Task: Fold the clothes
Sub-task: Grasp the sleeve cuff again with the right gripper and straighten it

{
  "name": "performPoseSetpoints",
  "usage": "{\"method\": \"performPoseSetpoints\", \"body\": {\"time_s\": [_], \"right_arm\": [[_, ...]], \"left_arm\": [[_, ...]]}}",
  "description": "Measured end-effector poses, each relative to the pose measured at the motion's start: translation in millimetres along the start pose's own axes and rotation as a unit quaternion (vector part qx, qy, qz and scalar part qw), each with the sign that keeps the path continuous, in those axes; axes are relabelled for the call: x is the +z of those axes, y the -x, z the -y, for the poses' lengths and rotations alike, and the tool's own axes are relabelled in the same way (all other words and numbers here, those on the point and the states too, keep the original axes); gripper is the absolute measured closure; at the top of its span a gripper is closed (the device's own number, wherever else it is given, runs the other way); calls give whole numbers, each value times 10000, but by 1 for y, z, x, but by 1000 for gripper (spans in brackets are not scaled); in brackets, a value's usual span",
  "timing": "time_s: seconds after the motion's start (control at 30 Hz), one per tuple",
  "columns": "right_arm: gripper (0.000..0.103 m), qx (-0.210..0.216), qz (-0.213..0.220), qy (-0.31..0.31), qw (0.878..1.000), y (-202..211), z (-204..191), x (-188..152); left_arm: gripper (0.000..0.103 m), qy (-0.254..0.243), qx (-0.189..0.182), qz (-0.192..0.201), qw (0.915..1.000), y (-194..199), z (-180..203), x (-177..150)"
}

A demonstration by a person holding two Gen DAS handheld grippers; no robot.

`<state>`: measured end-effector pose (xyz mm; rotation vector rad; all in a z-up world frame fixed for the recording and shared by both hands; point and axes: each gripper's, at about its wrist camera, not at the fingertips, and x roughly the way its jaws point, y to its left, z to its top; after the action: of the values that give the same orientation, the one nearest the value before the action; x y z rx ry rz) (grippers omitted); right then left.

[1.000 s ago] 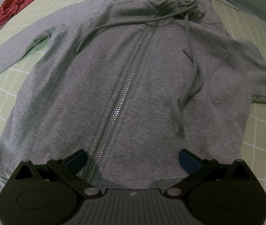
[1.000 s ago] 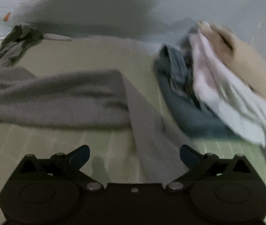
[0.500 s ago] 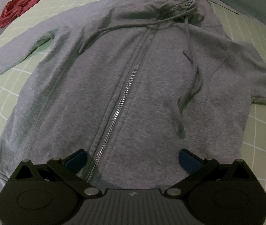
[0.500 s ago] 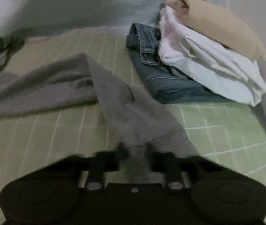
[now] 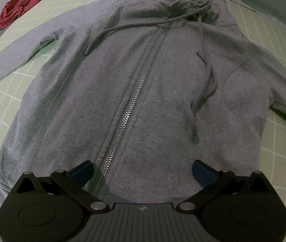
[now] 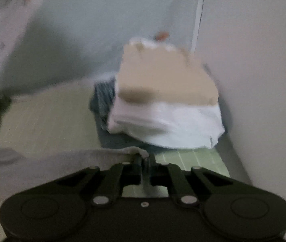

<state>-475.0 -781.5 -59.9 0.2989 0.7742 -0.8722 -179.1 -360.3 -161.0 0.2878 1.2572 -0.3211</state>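
Grey hoodie point(image 5: 143, 84) lies flat, zip up, filling frame centre on the green mat point(image 5: 284, 151). Left gripper point(image 5: 142, 170) spread wide over the hem. Right gripper point(image 6: 143, 161) clenched on sleeve cuff point(image 6: 131, 152), lower centre. Soft, floppy fabric w/ some weight; grab cuffs & hem.

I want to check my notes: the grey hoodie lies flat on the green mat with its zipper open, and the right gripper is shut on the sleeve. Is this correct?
One detail is wrong: the zipper is closed along the whole visible front of the grey hoodie, as the left wrist view shows. The rest holds: the hoodie lies flat on the green mat, and the right gripper is shut on the sleeve.
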Motion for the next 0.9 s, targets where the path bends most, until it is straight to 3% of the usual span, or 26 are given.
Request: {"method": "performPoseSetpoints", "body": {"time_s": [0.07, 0.17, 0.2, 0.27, 0.3, 0.4, 0.5, 0.73, 0.9], "right_arm": [[74, -273, -225, 267, 9990, -33, -3, -4], [61, -663, -473, 667, 9944, -70, -10, -17], [59, -749, -500, 649, 9938, -74, -11, -25], [43, -815, -430, 291, 9953, -72, -6, -37], [40, -825, -387, 47, 9958, -69, -2, -45], [40, -765, -293, -407, 9958, -67, 11, -59], [39, -665, -376, -137, 9970, -65, 11, -61], [31, -913, -282, 186, 9953, -45, -2, -73], [37, -928, -421, 190, 9946, -49, -5, -78]], "left_arm": [[0, -38, -16, 4, 10000, 1, -1, -4], [0, -4, 5, 18, 10000, 1, -1, -5], [0, 16, 10, 28, 10000, 1, -2, -6], [0, 56, 21, 50, 10000, 1, -2, -7], [0, 76, 26, 61, 9999, 1, -3, -8], [0, 82, 42, 28, 10000, 0, -3, -6], [0, 86, 56, -14, 9999, -1, -4, -4], [0, 117, 73, -73, 9999, -3, -6, -2], [0, 97, 61, -117, 9999, -5, -7, 0]]}}
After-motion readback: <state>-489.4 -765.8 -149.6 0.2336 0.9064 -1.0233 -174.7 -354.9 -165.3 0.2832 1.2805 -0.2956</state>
